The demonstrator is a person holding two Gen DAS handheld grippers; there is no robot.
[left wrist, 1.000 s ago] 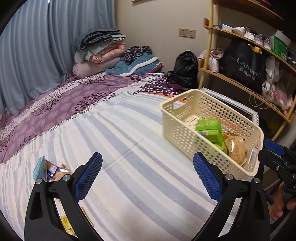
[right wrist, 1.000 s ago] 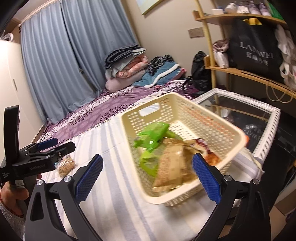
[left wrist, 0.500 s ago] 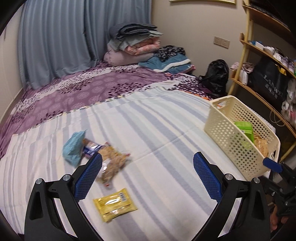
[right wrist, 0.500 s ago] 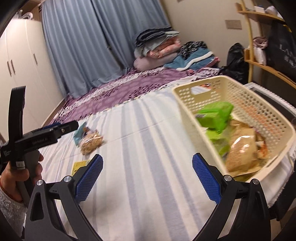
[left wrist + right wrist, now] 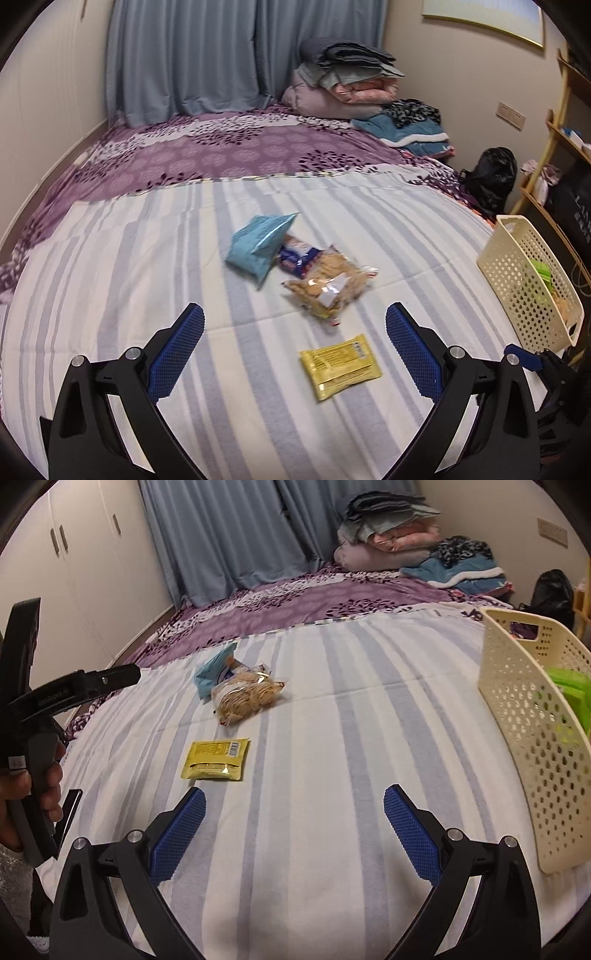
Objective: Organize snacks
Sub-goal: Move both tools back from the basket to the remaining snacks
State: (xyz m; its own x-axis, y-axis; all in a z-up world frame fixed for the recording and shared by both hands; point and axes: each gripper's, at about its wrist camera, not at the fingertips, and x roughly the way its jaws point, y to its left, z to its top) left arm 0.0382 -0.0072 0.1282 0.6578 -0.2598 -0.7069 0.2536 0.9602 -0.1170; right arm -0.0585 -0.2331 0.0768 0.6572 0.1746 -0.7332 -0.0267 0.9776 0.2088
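**Flat yellow packet is the risky pick**

Yellow packet (image 5: 340, 365) lies flat on the striped sheet (image 5: 110, 258), just ahead of my left tongs (image 5: 293, 349) and between their spread fingers; in the right view it sits ahead-left of the right tongs (image 5: 293, 829); both tongs released, holding nothing.

Beyond it, further ahead: clear noodle bag (image 5: 330, 288), touching a blue-white packet (image 5: 295, 254) and the teal pouch (image 5: 258, 243), which partly overlaps it; all three bunched together.

Cream basket (image 5: 535, 716) is far right of the left tongs, near right of the right tongs; green packs (image 5: 569, 690) already inside; so roughly half done by my read.

Risks as I see them:
- yellow packet is thin and flat; pads may skate over it or pinch sheet instead; bedding is soft, so pressing down just sinks;
- grabbing into the cluster could drag a neighbour along or snag only a corner of film, then drop it mid-carry;
- basket sits near the bed's edge; a nudge on its wall could tip it off;
- the two tongs are close; paths may cross on the way to the basket.
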